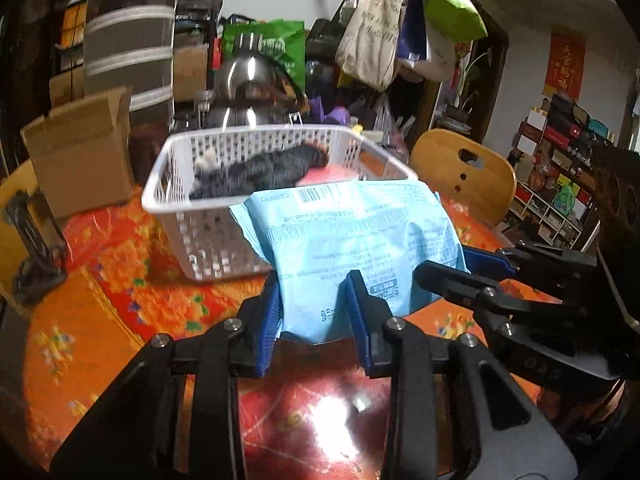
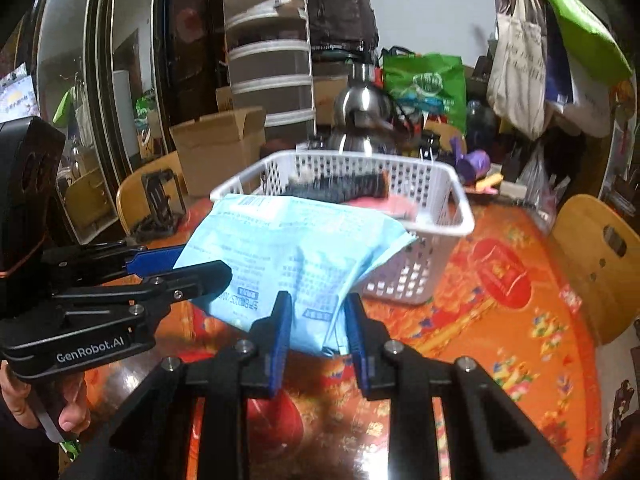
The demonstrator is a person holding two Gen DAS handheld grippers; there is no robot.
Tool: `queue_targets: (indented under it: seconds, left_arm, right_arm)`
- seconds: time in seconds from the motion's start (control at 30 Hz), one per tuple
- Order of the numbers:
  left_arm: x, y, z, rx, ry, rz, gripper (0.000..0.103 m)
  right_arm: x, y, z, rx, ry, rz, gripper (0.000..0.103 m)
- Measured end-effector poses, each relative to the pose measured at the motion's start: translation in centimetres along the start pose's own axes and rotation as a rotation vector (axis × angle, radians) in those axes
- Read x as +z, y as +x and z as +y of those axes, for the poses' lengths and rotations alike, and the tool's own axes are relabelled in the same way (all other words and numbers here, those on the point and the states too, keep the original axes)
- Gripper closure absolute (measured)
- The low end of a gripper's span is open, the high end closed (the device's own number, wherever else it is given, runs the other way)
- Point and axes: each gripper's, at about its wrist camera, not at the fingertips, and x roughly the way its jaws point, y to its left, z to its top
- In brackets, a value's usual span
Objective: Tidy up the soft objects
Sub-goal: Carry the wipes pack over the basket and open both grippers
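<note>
Blue-padded fingers of the left gripper are pinching the near edge of a light blue soft pack in the left wrist view, the plastic bunching between the two pads. Beyond the fingertips, the pack's far end is overlapping the near rim of a white perforated plastic basket that is sitting on the orange and red floral tablecloth. Inside the basket, further ahead of the fingers, a dark knitted item and something pink-red are lying together. To the right of the fingers, the right gripper is reaching in from the side and gripping the same pack at its right edge. Past the basket, a steel kettle and a cardboard box are standing. In the right wrist view, the right gripper is likewise pinching the pack between its blue pads, the near corner crumpling in the narrow gap. Ahead of these fingers the pack is lying over the basket, hanging clear of the tablecloth. Left of the fingers, the left gripper, held in a person's hand, is clamping the pack's left edge.
</note>
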Motion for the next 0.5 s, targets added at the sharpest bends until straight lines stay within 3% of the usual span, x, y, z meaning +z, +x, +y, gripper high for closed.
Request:
queue_targets:
  seconds: [0.3, 0.5]
  left_arm:
    - [7.2, -1.9, -0.4, 0.004, 0.029, -0.058, 0.073]
    - [11.8, 0.0, 0.7, 0.014, 0.031, -0.058, 0.073]
  right_arm:
    - [6.3, -0.2, -1.1, -0.03, -0.012, -0.076, 0.077]
    - [9.5, 2.6, -2.4, -0.037, -0.01, -0.064, 0.077]
